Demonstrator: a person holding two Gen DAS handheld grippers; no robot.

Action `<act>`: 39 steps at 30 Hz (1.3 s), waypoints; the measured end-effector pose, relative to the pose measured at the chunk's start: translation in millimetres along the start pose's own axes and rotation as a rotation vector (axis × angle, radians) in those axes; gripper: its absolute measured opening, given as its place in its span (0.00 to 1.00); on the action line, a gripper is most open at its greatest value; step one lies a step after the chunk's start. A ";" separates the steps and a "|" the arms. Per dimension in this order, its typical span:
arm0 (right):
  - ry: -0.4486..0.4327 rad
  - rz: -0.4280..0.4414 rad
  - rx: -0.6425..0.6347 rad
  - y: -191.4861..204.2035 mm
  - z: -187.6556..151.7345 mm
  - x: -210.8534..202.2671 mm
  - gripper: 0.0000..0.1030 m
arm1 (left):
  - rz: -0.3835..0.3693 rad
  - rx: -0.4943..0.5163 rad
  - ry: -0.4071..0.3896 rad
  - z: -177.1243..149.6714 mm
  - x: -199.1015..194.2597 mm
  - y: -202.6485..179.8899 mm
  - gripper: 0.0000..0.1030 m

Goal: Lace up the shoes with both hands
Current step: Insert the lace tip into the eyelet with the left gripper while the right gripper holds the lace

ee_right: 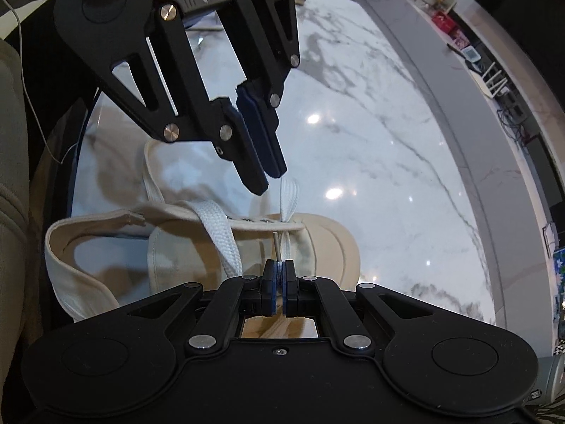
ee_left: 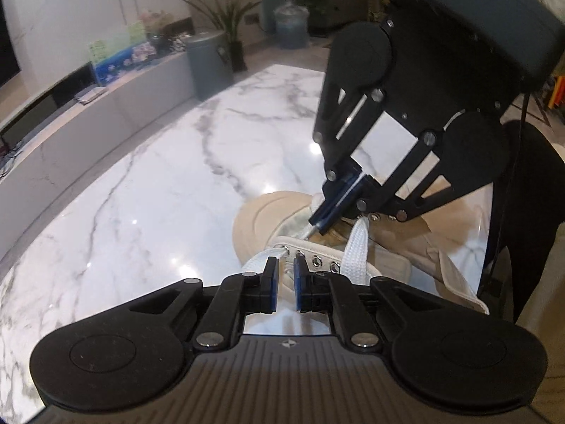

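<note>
A: What does the shoe [ee_left: 282,233] look like?

B: Beige canvas, rounded rubber toe cap, lying on a white marble table [ee_left: 148,183]. A row of metal eyelets [ee_left: 317,260] runs along one flap, and a flat white lace [ee_left: 355,247] crosses the open tongue area. The lace is only partly threaded.

A: Where is it relative to the grippers?

B: Near the table's edge, under both of them. The right gripper [ee_right: 279,265] is pressed together on a lace end; its stiff tip [ee_right: 276,243] pokes out past the pads toward the eyelets.

A: And the left gripper?

B: In the left wrist view, the left gripper [ee_left: 285,261] shows a narrow gap between its blue pads [ee_left: 300,282], hovering at the eyelet row. Nothing is pinched there that I can see.

A: What does the right wrist view add?

B: It shows the shoe's open heel collar [ee_right: 70,243] and a second lace strand [ee_right: 287,199] rising just under the left gripper's tips. It also shows a grey ledge [ee_right: 476,113] cluttered with small items.

A: And the left view alone?

B: A grey bin [ee_left: 208,63], potted plants [ee_left: 229,17] and a water jug [ee_left: 291,24] beyond the table.
</note>
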State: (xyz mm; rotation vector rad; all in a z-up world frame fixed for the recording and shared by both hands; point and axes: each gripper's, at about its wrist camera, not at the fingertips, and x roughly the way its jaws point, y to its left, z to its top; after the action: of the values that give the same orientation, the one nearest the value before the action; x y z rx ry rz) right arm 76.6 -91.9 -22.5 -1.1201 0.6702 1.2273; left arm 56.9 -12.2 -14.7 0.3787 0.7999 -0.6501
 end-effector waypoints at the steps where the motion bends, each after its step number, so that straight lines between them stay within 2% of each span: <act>1: 0.001 0.003 0.002 -0.9 0.6 1.4 0.01 | -0.004 0.003 0.002 -2.1 1.6 0.6 0.08; 17: 0.055 0.018 -0.058 2.1 7.3 16.7 0.01 | -0.037 0.000 -0.007 -7.9 2.6 -0.5 0.08; 23: 0.032 0.023 -0.017 -0.9 9.5 16.3 0.01 | -0.050 0.013 -0.008 -10.7 10.2 11.2 0.08; 33: -0.003 0.026 0.018 -0.8 10.7 9.5 0.01 | -0.057 0.015 -0.003 -11.6 5.3 7.2 0.08; 39: -0.032 0.030 0.020 0.7 13.1 7.0 0.01 | -0.055 0.053 0.011 -8.6 4.9 4.2 0.08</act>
State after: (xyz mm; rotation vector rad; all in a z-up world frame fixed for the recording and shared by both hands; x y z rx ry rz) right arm 75.7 -77.2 -24.3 -1.0752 0.6758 1.2584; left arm 57.6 -6.4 -23.7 0.4102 0.8072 -0.7223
